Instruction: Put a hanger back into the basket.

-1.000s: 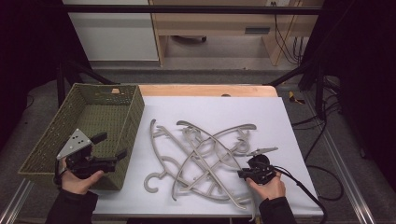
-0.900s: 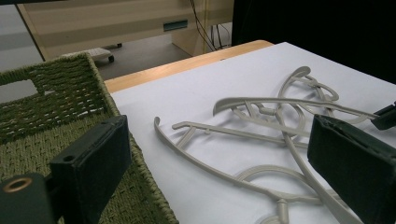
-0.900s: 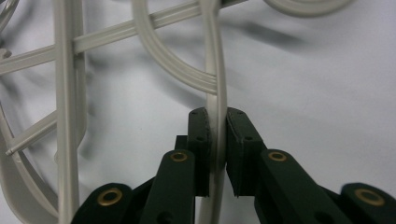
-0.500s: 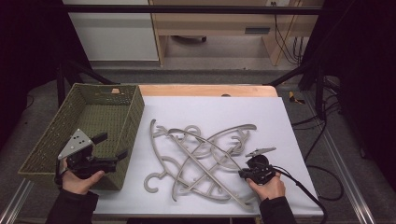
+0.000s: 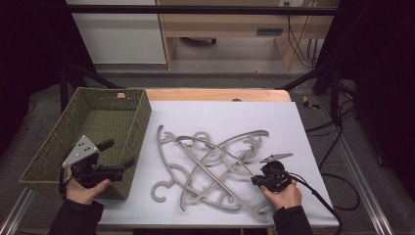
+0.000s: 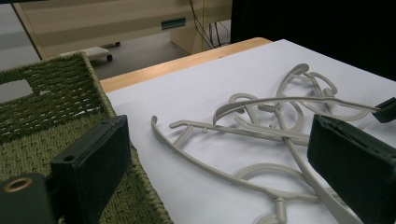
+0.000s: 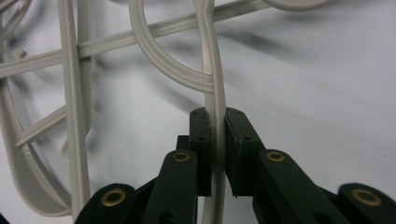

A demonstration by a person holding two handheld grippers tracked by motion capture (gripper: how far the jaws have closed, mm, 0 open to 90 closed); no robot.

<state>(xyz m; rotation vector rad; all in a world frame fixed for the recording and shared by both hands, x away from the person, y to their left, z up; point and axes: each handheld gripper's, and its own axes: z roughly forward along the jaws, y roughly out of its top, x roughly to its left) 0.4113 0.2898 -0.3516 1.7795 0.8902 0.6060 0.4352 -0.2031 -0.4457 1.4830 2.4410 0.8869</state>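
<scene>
Several pale grey plastic hangers (image 5: 210, 166) lie tangled on the white table top (image 5: 225, 115). My right gripper (image 5: 254, 180) is at the pile's right end. In the right gripper view the right gripper (image 7: 215, 119) is shut on the thin arm of one hanger (image 7: 214, 79), which runs straight between its pads. My left gripper (image 5: 120, 152) is held over the near right corner of the green woven basket (image 5: 49, 156). In its own view the left gripper (image 6: 219, 140) stands wide open with nothing in it, facing the hangers (image 6: 261, 126).
The basket (image 6: 46, 102) stands at the table's left side. A wooden strip (image 5: 215, 94) runs along the table's far edge. Bare white surface lies beyond and to the right of the pile. Cables (image 5: 318, 196) trail from the right gripper off the table's right side.
</scene>
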